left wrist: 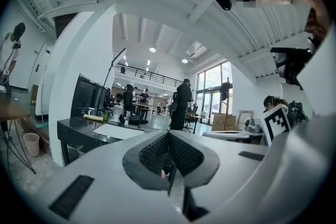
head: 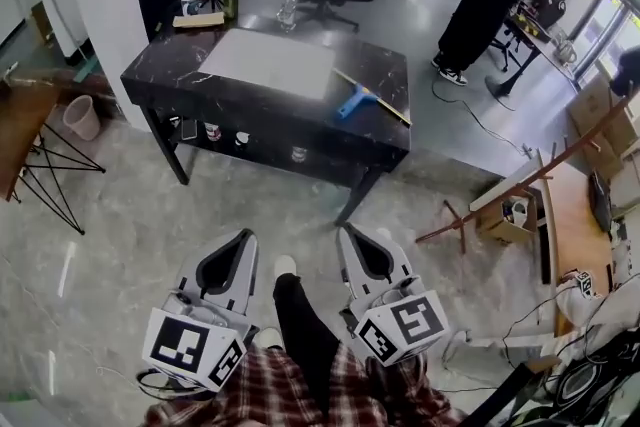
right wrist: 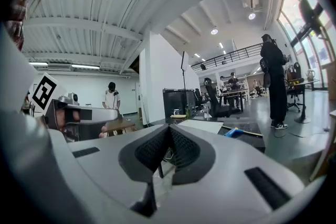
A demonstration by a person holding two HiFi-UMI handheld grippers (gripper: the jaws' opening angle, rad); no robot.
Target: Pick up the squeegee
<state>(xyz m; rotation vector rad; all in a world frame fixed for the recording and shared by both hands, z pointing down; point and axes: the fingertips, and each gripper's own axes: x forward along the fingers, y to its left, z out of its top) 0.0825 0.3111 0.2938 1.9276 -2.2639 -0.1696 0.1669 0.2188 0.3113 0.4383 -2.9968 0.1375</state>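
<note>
Two big things fill the middle of the head view: the black marble table (head: 380, 65) and the white sheet (head: 268, 62) lying flat on its top. Lower in the picture, near the person, are the left gripper (head: 243, 240) and the right gripper (head: 352, 235), both well apart from the table. Each claw is closed, pad against pad, with nothing between the jaws, as each gripper view shows.

The squeegee (head: 356, 100) lies on the right part of the tabletop, just beside the sheet's right edge. It has a blue handle and a long thin pale strip that runs toward the table's right corner. I judge it light, stiff in the handle and probably softer along the blade edge. The smooth handle may slide on the polished top when it is pushed. The best hold seems to be across the blue handle, not on the thin strip.

It is far and small, so the handle's exact shape cannot be told, nor whether the strip touches the sheet. Some small items (head: 212, 131) on the shelf under the table are too tiny to name.
</note>
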